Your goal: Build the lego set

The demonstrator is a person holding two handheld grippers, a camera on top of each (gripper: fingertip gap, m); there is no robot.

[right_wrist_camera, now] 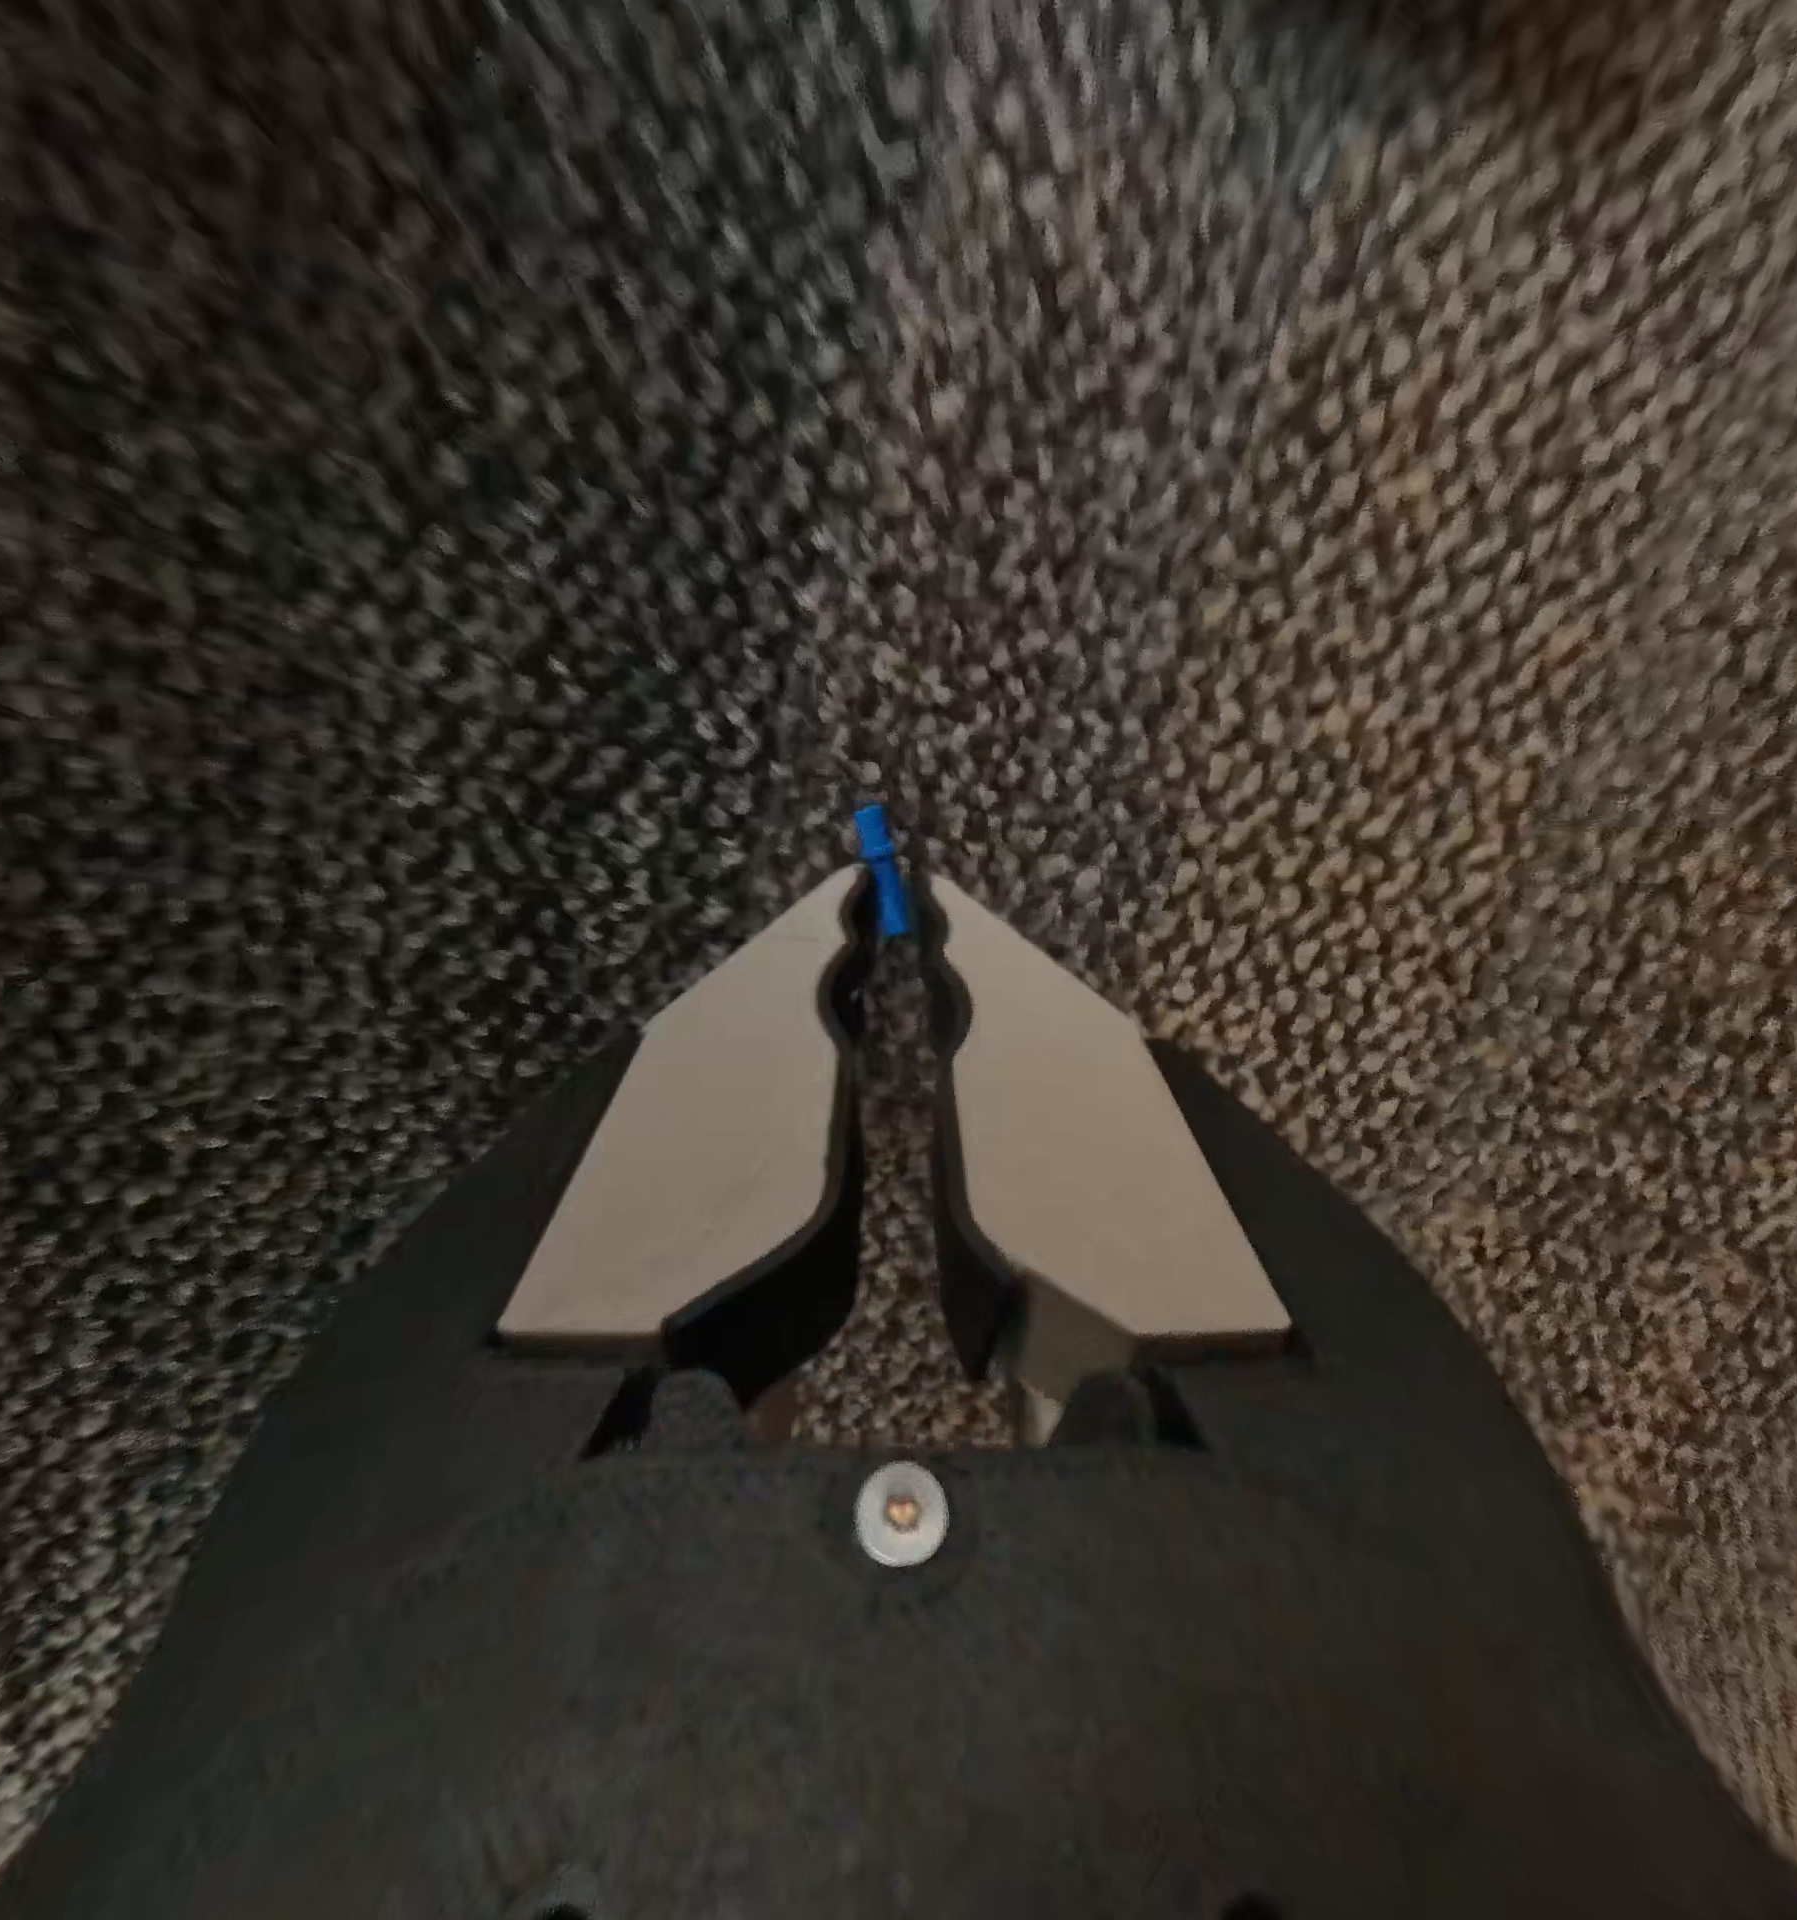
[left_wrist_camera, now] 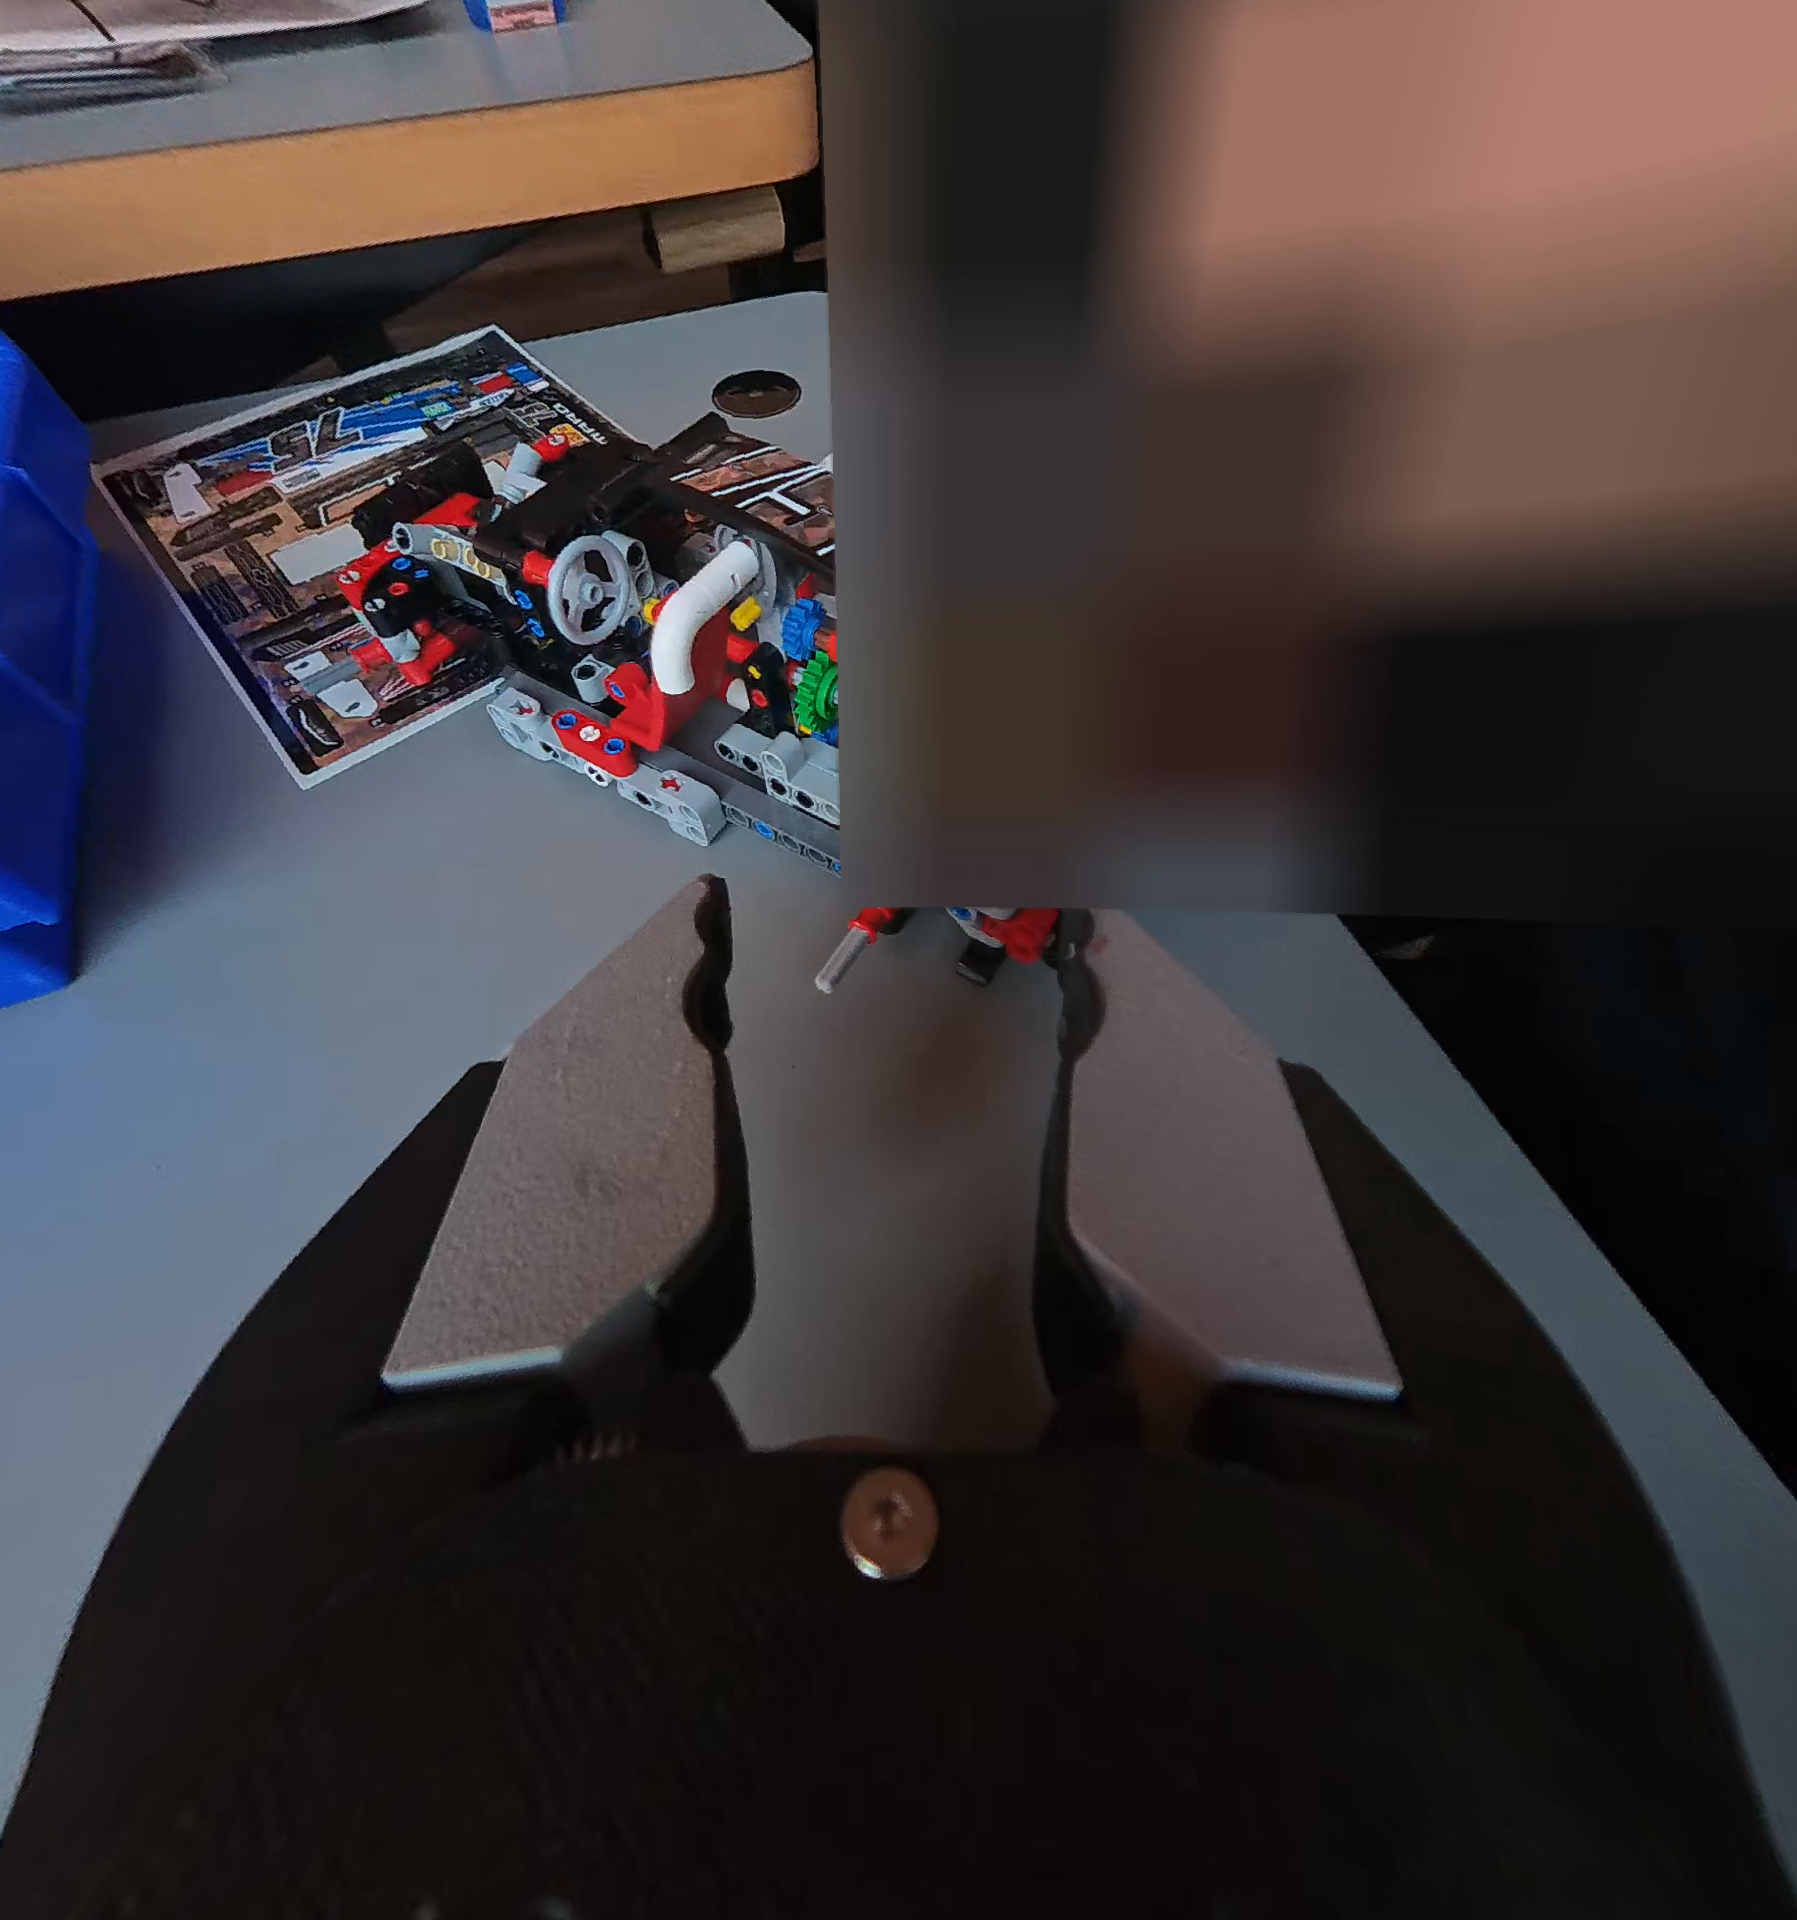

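Presently, left hand-held gripper [left_wrist_camera: 894,935] spread wide, released, over grey tabletop [left_wrist_camera: 250,1039]; small red-and-grey brick subassembly [left_wrist_camera: 977,935] beside its right fingertip, contact unclear. One partly built brick vehicle [left_wrist_camera: 603,623] resting on one instruction booklet [left_wrist_camera: 250,582], presumably for reference. Right hand-held gripper [right_wrist_camera: 892,883] clenched on one blue pin [right_wrist_camera: 881,873] above carpet [right_wrist_camera: 1393,623], tip exposed, likely for insertion.

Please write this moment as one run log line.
left gripper: open, near small red-grey assembly on grey table | right gripper: pinching blue pin above carpet

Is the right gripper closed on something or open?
Shut. The right gripper pinches a small blue pin between its fingertips, above speckled carpet.
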